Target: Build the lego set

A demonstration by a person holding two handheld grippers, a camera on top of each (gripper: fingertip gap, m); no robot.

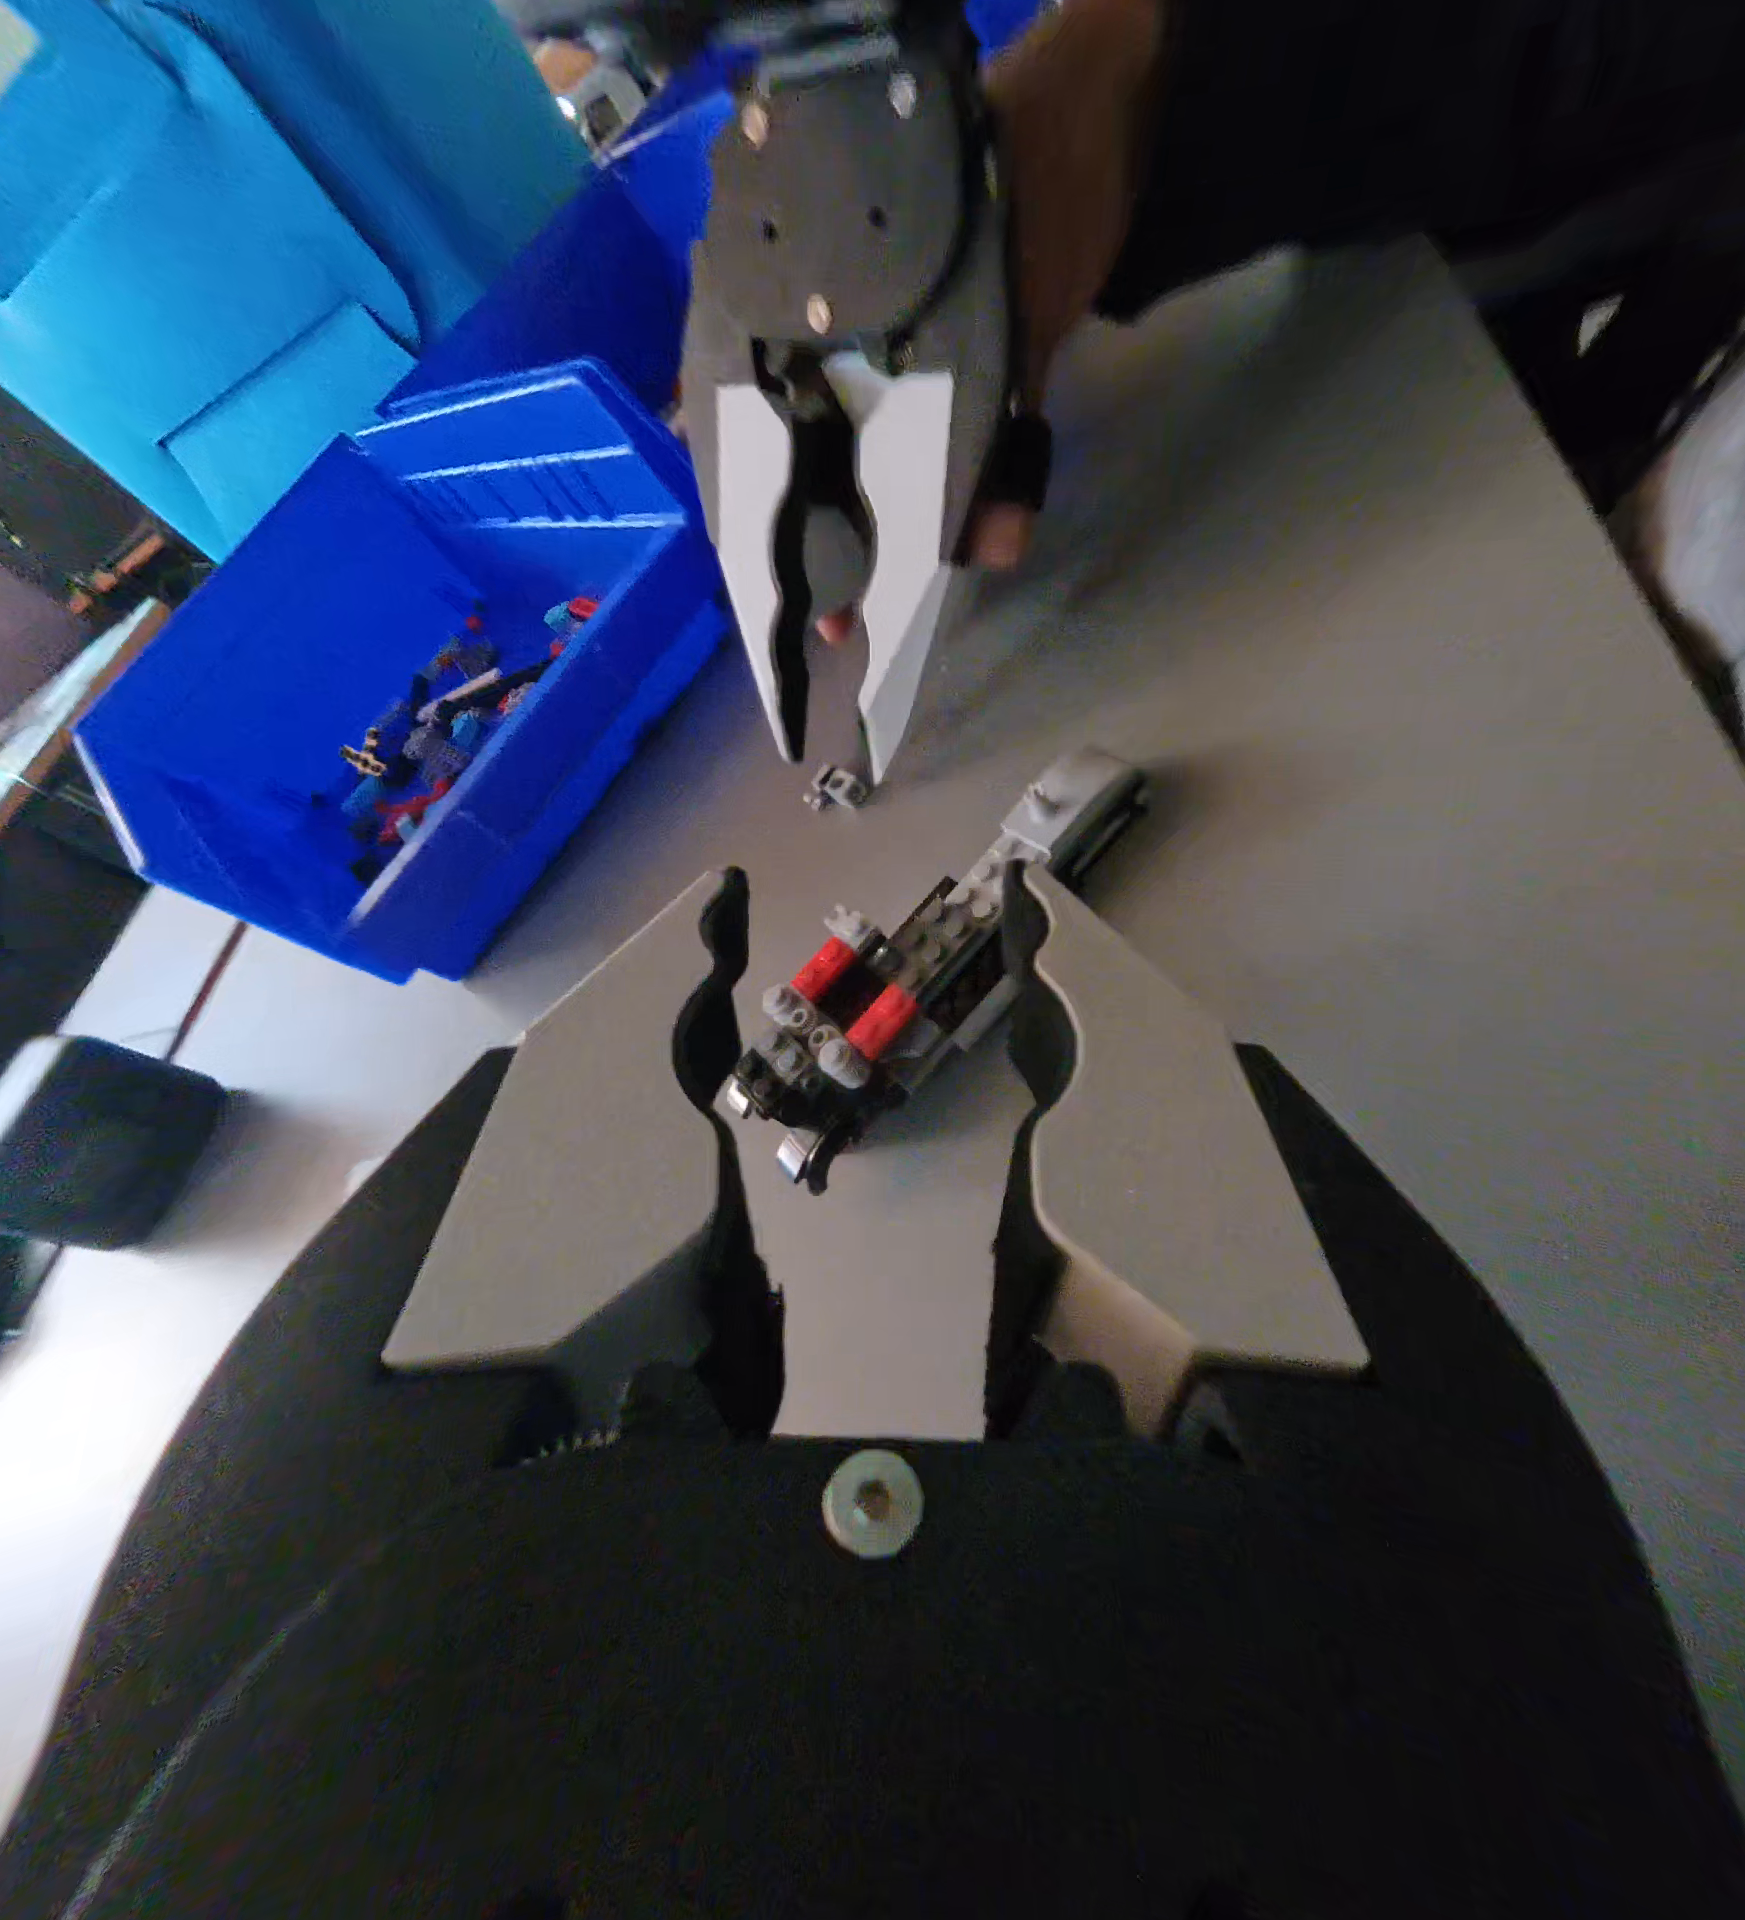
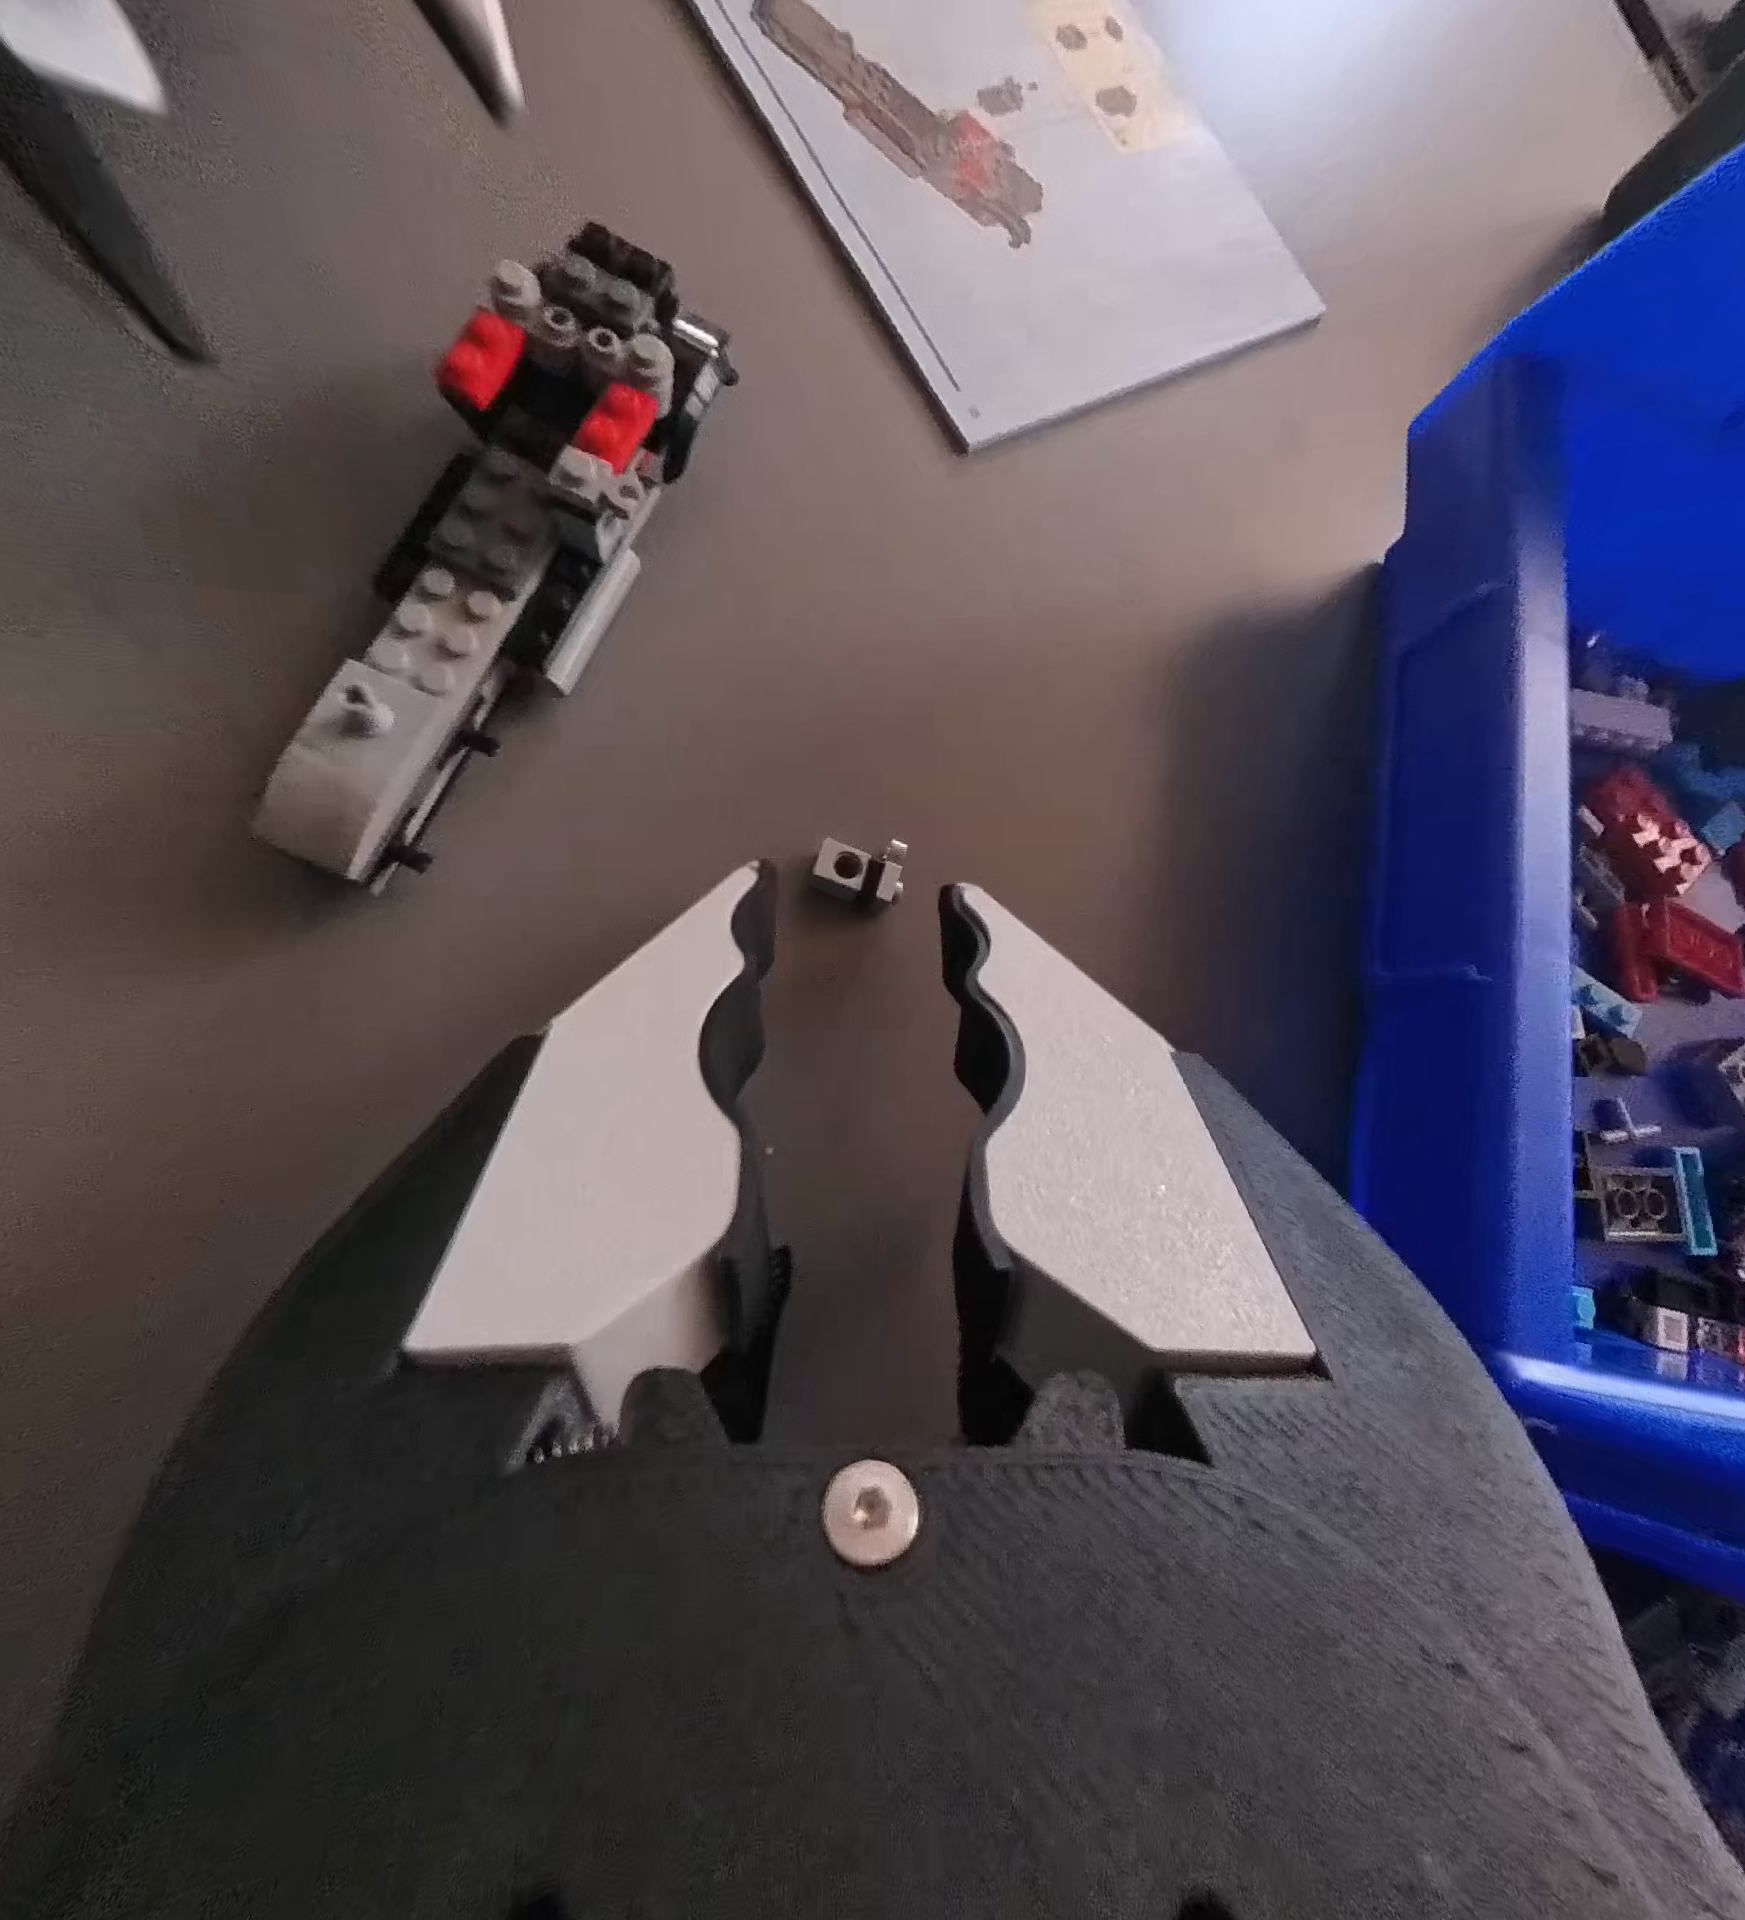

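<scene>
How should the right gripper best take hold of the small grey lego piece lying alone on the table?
Grip the small grey cube-shaped lego piece across its flat side faces, descending from above: the open right gripper already straddles it.

No writing, number, brand or sign can be read in either view. The one thing that may bear print is the flat pale-grey instruction sheet (image 2: 1013, 208) lying on the grey table top (image 2: 951, 644) in the right wrist view; it shows blurred printed drawings of brick parts, and any lettering on it is too smeared to make out.
</scene>
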